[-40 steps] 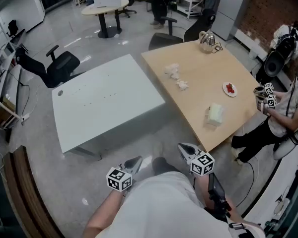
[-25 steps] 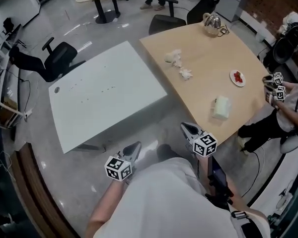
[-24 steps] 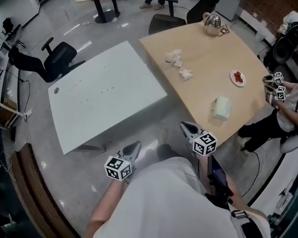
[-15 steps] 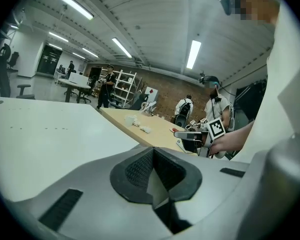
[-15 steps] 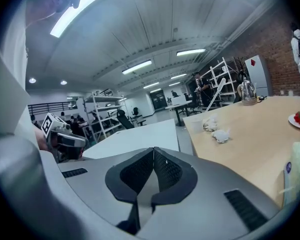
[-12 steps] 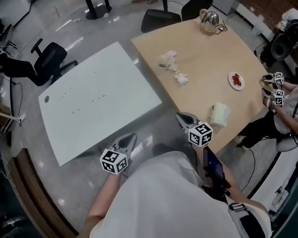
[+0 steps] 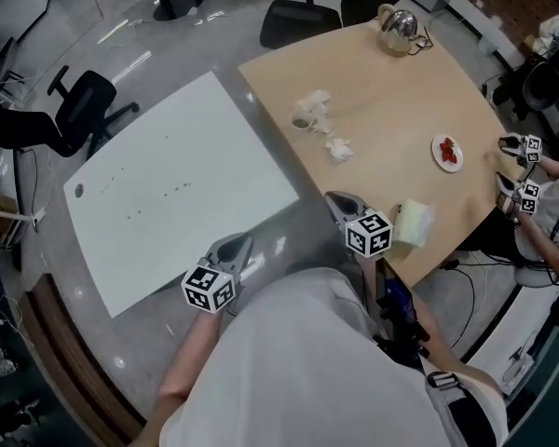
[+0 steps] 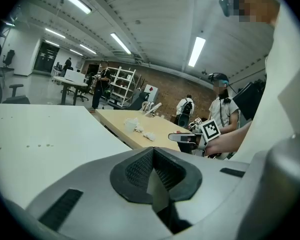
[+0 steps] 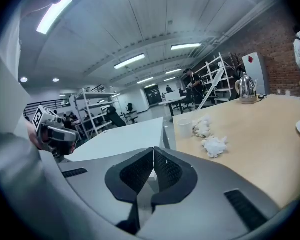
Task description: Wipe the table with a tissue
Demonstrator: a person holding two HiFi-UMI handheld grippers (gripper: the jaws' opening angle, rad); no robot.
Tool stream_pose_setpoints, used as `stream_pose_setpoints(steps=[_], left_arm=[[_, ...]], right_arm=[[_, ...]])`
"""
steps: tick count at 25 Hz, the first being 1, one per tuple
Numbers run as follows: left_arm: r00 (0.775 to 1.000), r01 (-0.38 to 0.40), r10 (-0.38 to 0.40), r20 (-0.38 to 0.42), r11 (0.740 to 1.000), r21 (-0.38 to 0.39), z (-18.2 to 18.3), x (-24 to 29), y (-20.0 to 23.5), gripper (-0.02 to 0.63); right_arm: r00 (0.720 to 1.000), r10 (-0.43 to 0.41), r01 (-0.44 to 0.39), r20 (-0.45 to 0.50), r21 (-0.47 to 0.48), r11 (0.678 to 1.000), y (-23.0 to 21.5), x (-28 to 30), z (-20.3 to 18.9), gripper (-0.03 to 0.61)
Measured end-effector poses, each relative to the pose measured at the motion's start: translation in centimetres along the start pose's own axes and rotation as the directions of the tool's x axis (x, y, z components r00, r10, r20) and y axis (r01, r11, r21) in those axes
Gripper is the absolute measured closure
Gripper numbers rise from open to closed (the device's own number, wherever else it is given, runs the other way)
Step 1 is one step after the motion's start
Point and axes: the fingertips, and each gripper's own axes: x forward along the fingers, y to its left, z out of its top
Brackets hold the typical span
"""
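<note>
The left tool and right tool are pinched shut on nothing and held low, probably since nothing is within reach. A crumpled tissue lies ahead of the right tool on the wooden surface.

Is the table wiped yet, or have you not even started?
Nothing looks done yet. In hand: nothing, since the left gripper and the right gripper are both shut and empty. A crumpled tissue lies untouched on the wooden table. Left to do: pick up a tissue and wipe.
</note>
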Motion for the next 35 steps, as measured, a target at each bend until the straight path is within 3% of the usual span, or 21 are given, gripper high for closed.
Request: stream_pose_setpoints(steps=[10, 21, 26, 27, 29, 30, 35], left_arm=[[1.0, -0.002, 0.002, -0.027, 1.0, -0.009, 2.1, 3.6, 1.7, 0.607], [0.999, 0.002, -0.002, -0.048, 1.0, 0.005, 4.4, 7.2, 4.4, 0.607], [0.999, -0.018, 0.018, -0.039, 1.0, -0.005, 5.5, 7.8, 5.8, 0.607], [0.999, -0.024, 0.023, -0.037, 1.0, -0.006, 5.7, 7.9, 6.1, 0.607], [0.999, -0.034, 0.034, -0.034, 0.999, -0.013, 5.9, 8.1, 6.7, 0.607], [0.999, -0.039, 0.038, -0.034, 0.999, -0.017, 5.9, 8.3, 6.9, 0.607], [0.998, -0.052, 0.051, -0.038, 0.998, -0.032, 6.0, 8.8, 7.5, 0.607]], right_arm=[[0.979, -0.136, 0.135, -0.153, -0.014, 0.991, -7.2, 3.6, -0.9, 0.56], [0.939, -0.263, 0.256, -0.224, -0.06, 0.965, -13.6, 6.6, -0.1, 0.56], [0.927, -0.269, 0.241, -0.26, -0.134, 0.961, -14.6, 8.3, 0.0, 0.557], [0.924, -0.272, 0.238, -0.267, -0.154, 0.959, -14.8, 8.7, 0.0, 0.55], [0.919, -0.279, 0.235, -0.28, -0.18, 0.955, -15.2, 9.4, 0.0, 0.439], [0.916, -0.284, 0.236, -0.284, -0.189, 0.953, -15.5, 9.7, 0.0, 0.418], [0.905, -0.268, 0.195, -0.331, -0.238, 0.952, -17.0, 10.7, -0.7, 0.367]])
